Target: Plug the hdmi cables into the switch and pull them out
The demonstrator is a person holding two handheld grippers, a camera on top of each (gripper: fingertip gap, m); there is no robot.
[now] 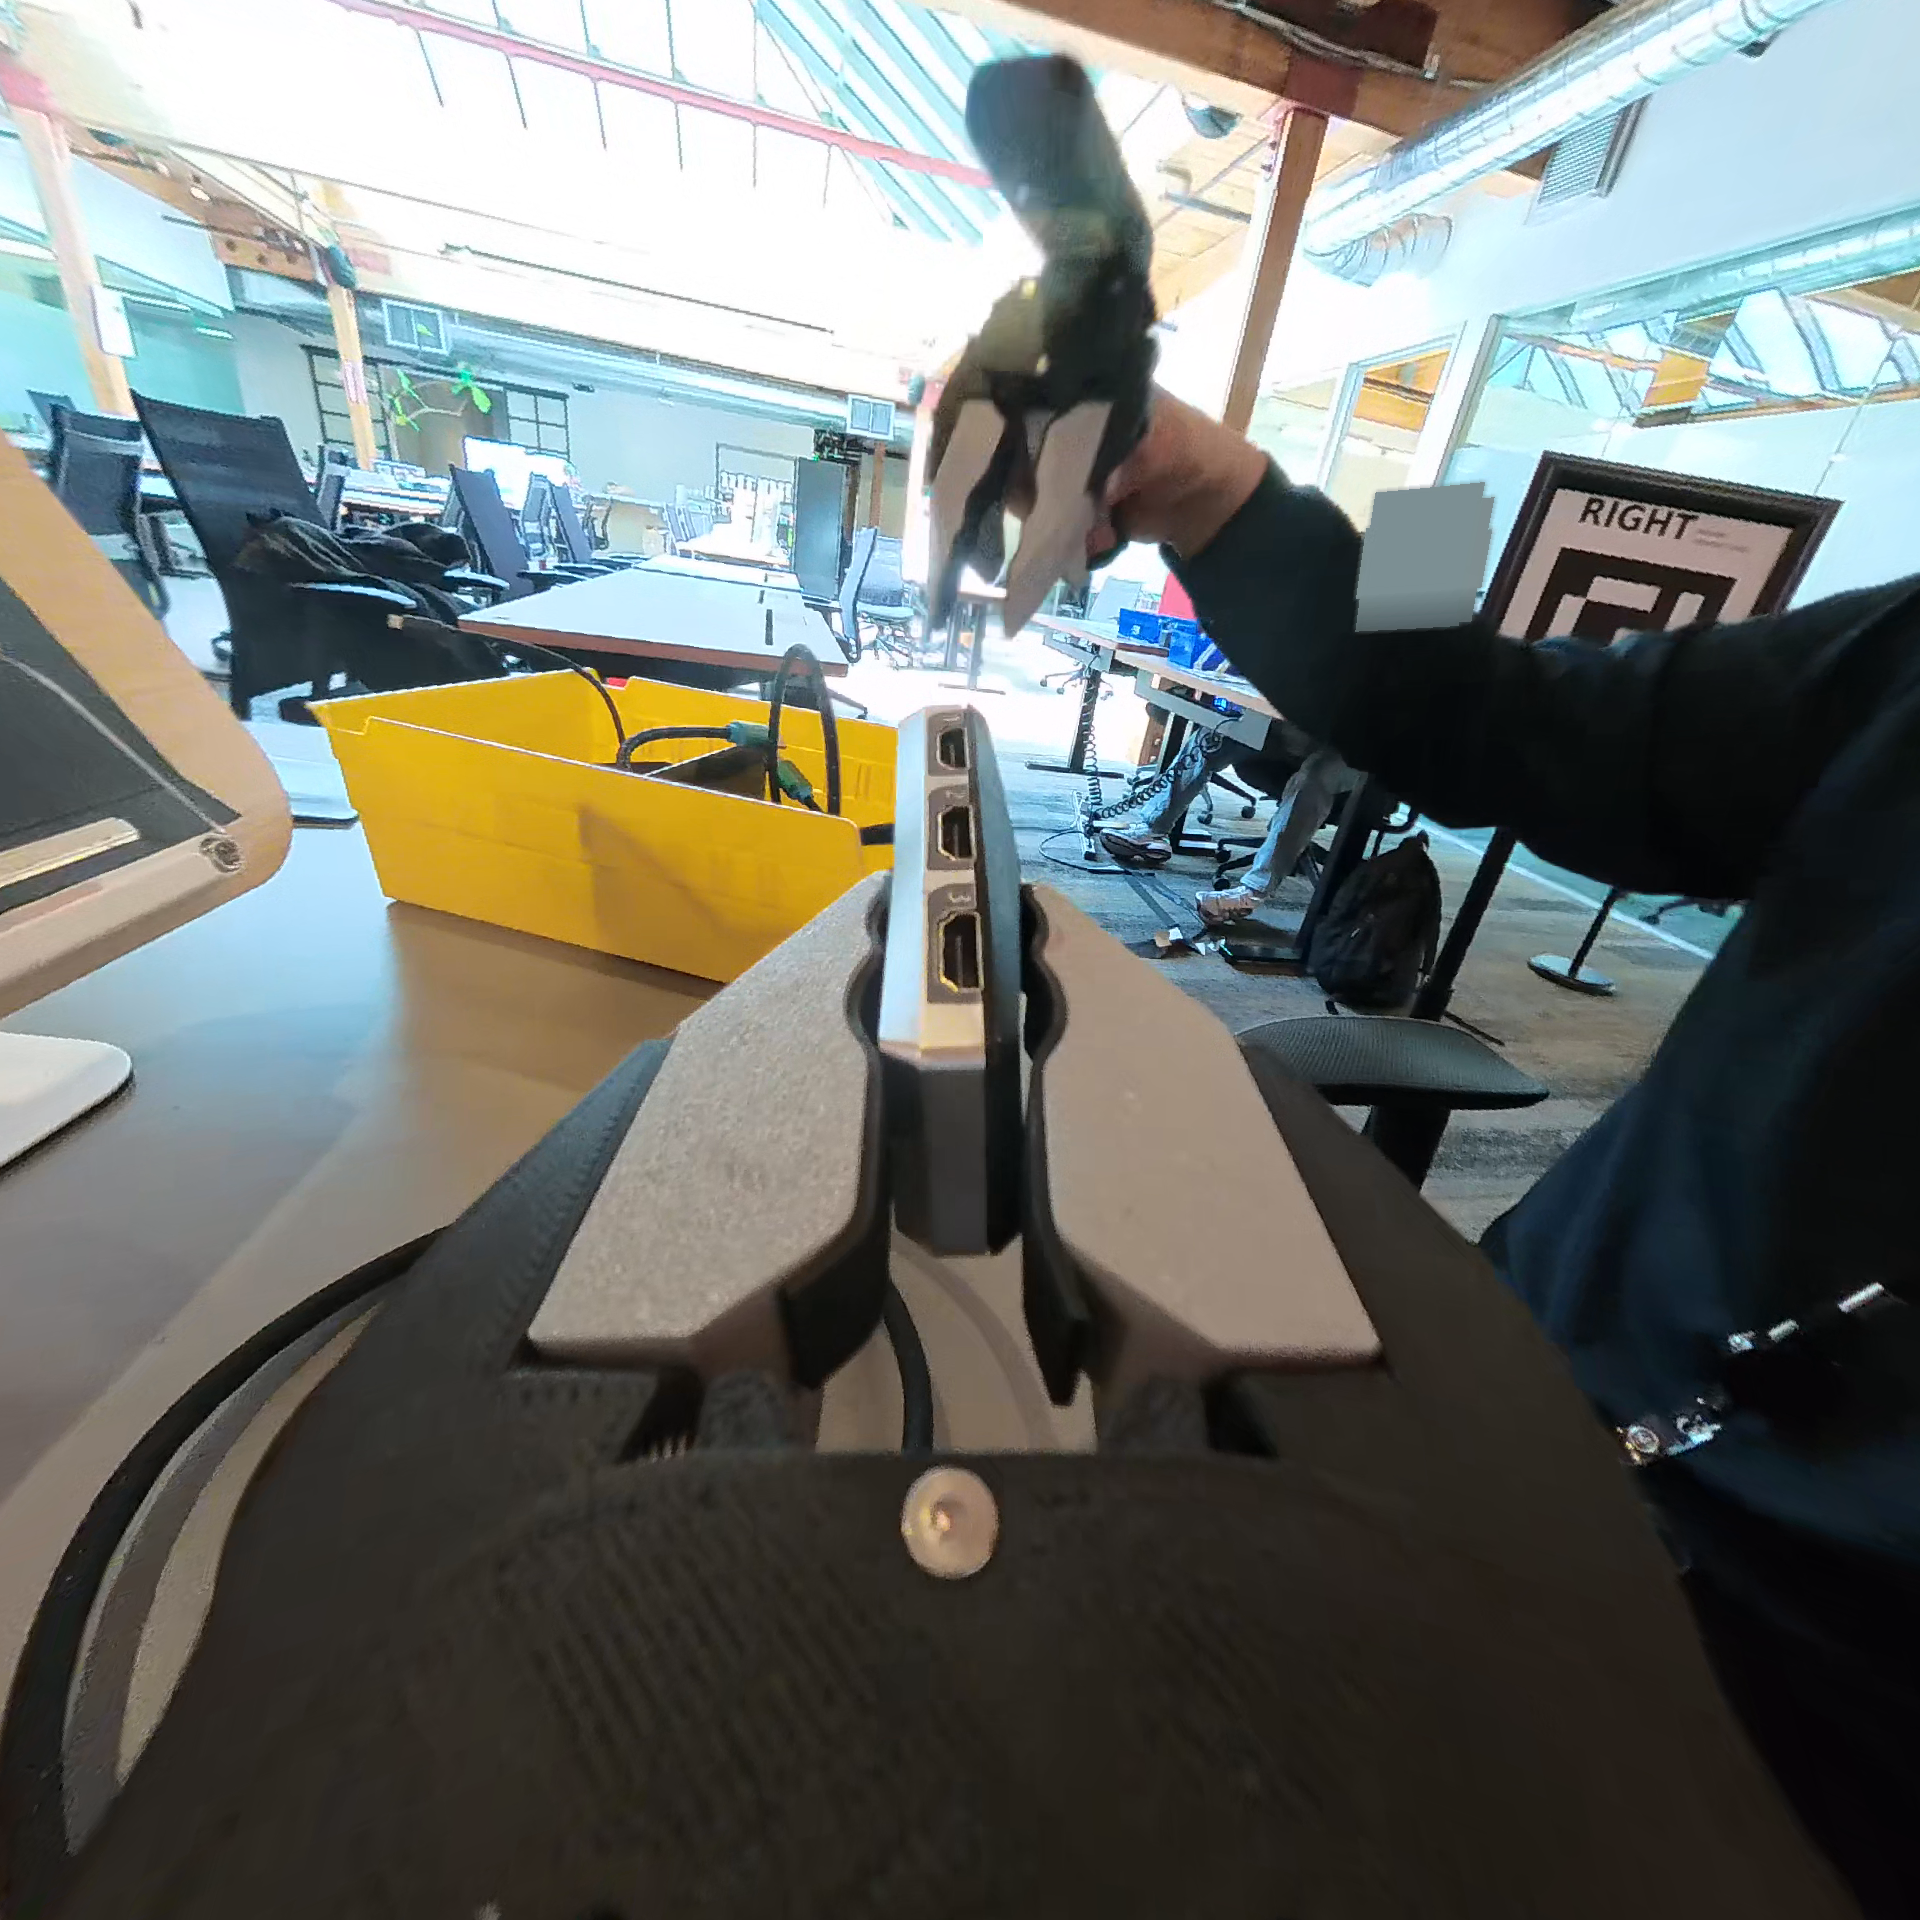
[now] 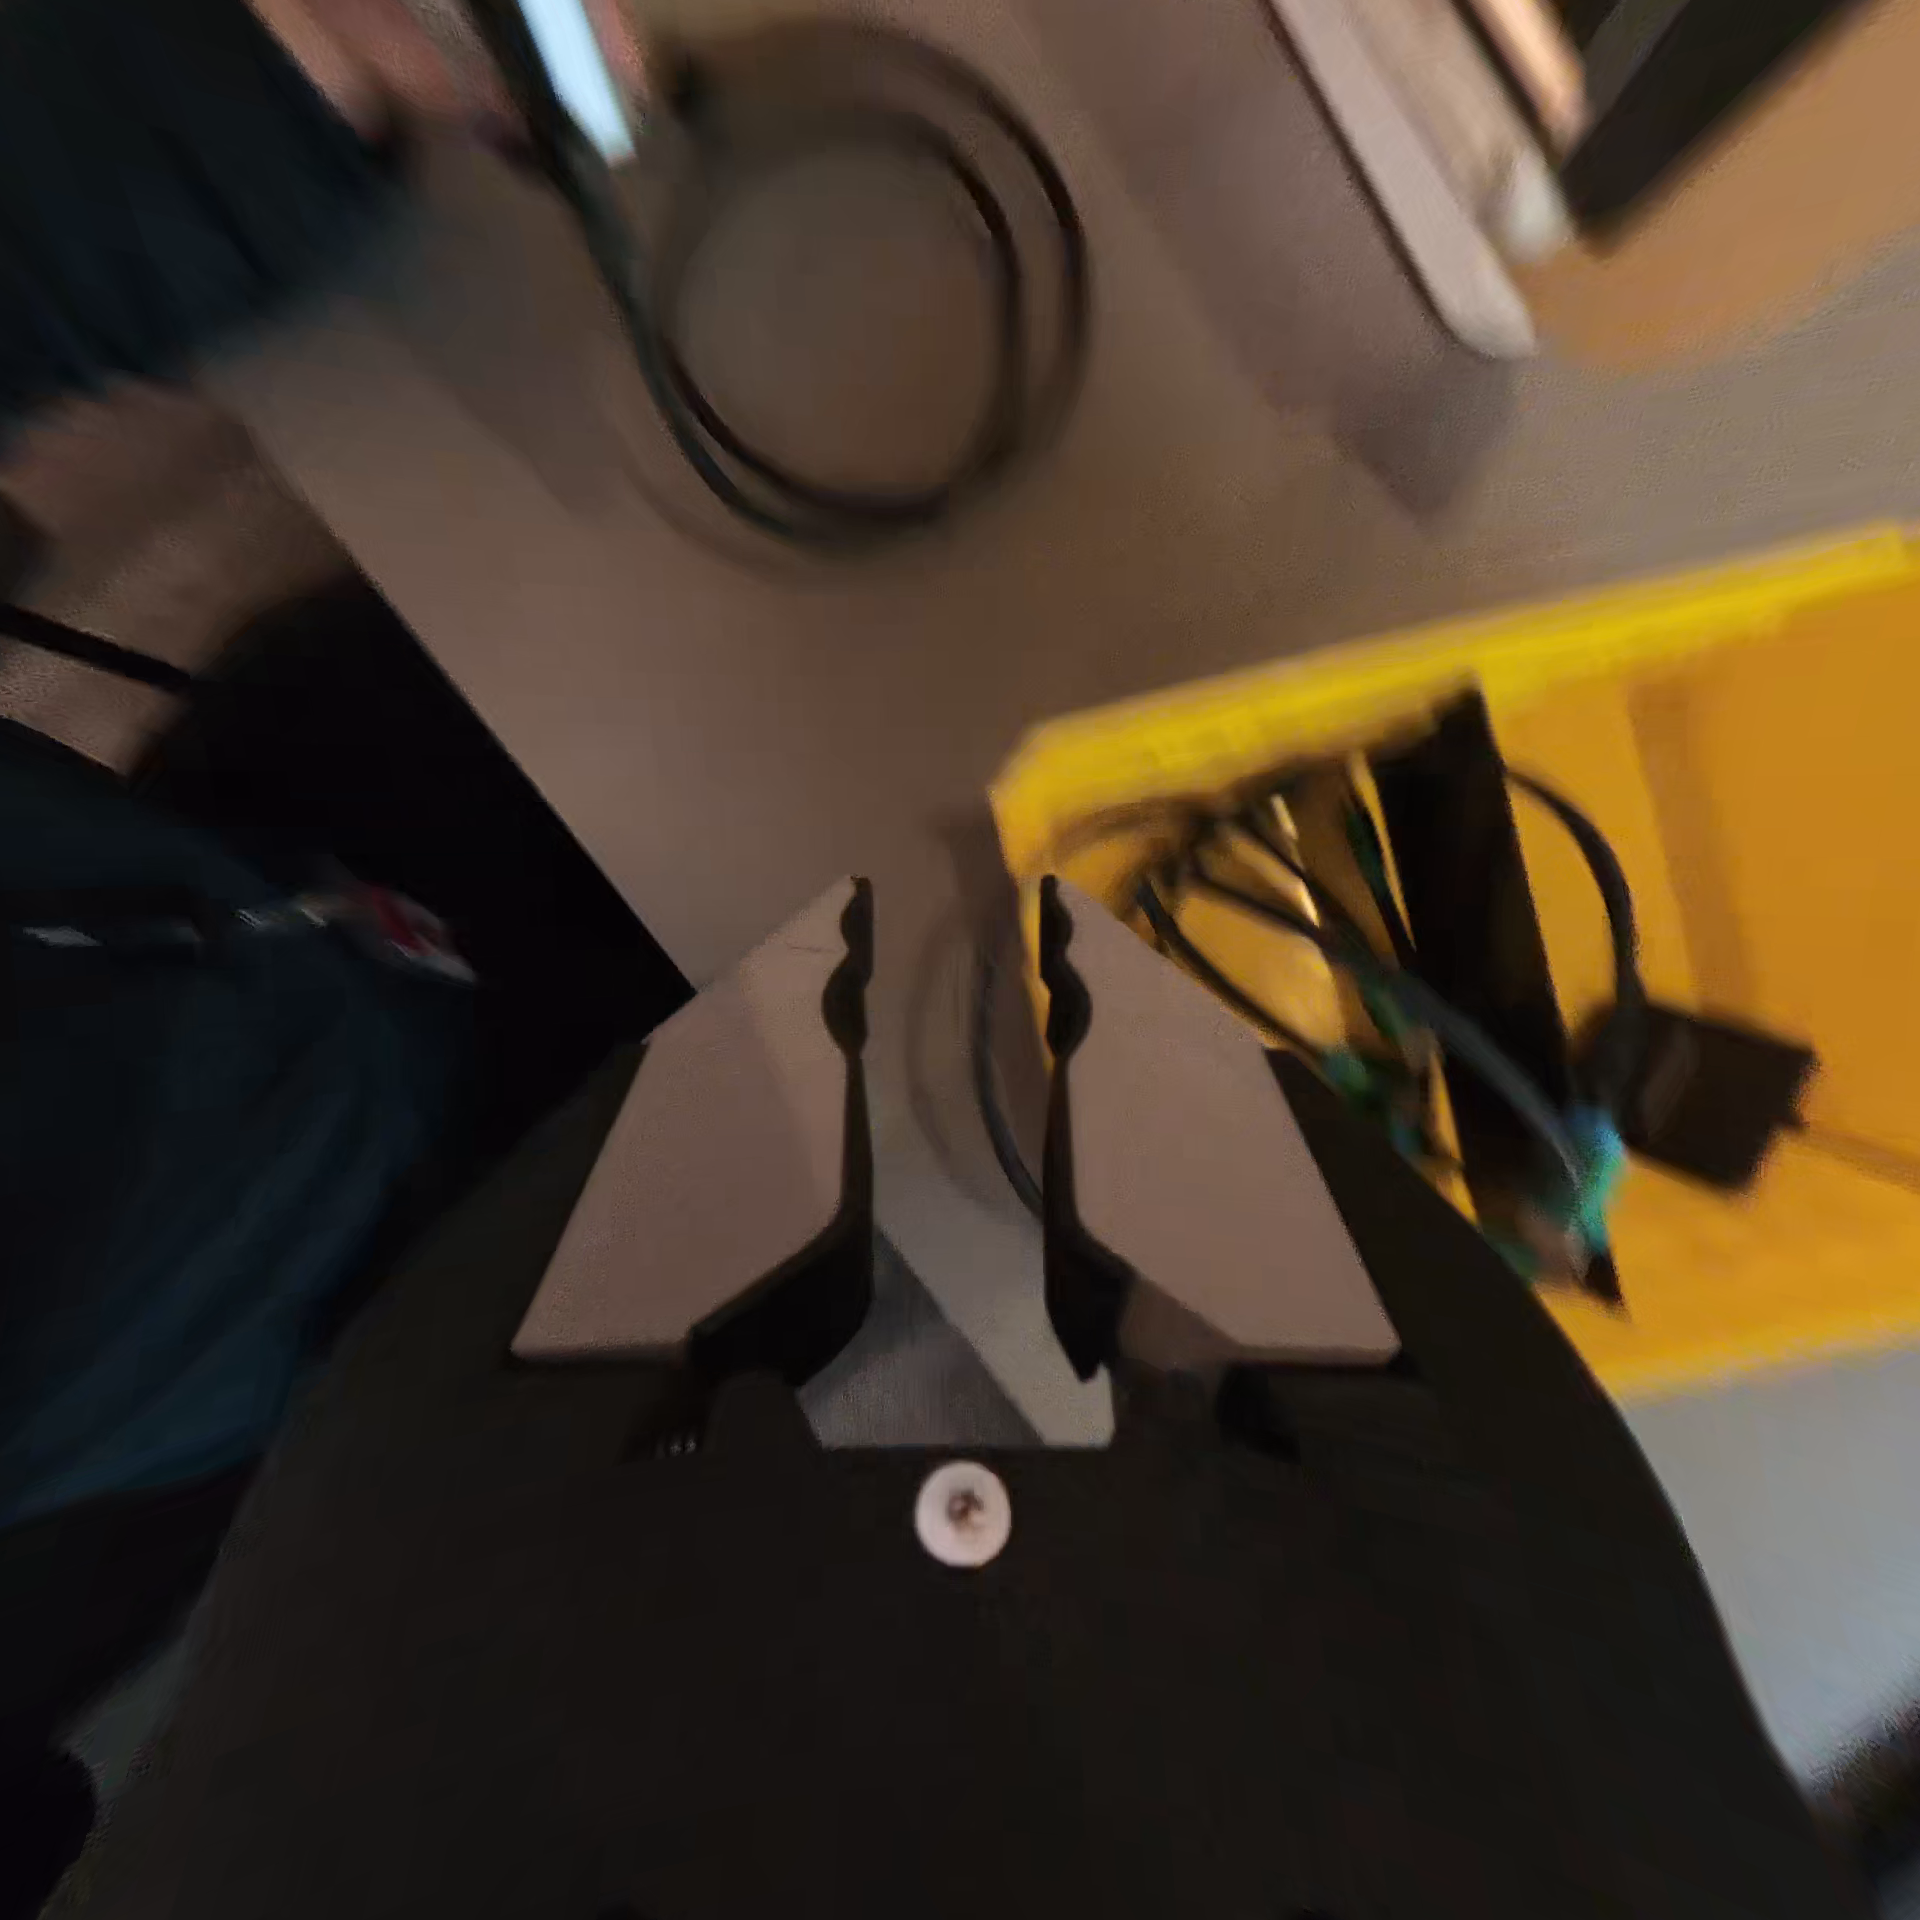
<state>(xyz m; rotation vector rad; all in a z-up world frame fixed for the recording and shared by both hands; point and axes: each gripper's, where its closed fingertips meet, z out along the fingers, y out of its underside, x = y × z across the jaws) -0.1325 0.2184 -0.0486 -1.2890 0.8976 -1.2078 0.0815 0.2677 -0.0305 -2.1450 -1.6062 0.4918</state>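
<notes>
Nearest in the left wrist view, the left gripper (image 1: 951, 914) is clenched on the switch (image 1: 951, 935), a slim grey and black box held on edge between the two grey fingers (image 1: 748, 1122). Its narrow side faces the camera and shows three ports in a row, all of them without a plug. Under the gripper a black cable (image 1: 208, 1382) curves across the brown table (image 1: 312, 1039). Farther off and to the left, a yellow bin (image 1: 582, 800) stands on the table with looped black hdmi cables (image 1: 800, 717) in it, some with green collars near the plugs. Above the switch and well apart from it, the right gripper (image 1: 987, 592) hangs in the air in a person's hand (image 1: 1174, 488), dark sleeve trailing to the right; its fingers are spread and hold nothing. The right wrist view is heavily blurred, yet it shows the right gripper (image 2: 956, 904) released, with bare table (image 2: 779, 727) between its fingers. To its right lies the yellow bin (image 2: 1766, 831), with cables (image 2: 1351, 966) and a black plug (image 2: 1704, 1091) inside. Farther on, a black cable (image 2: 727, 468) forms a ring on the table.
</notes>
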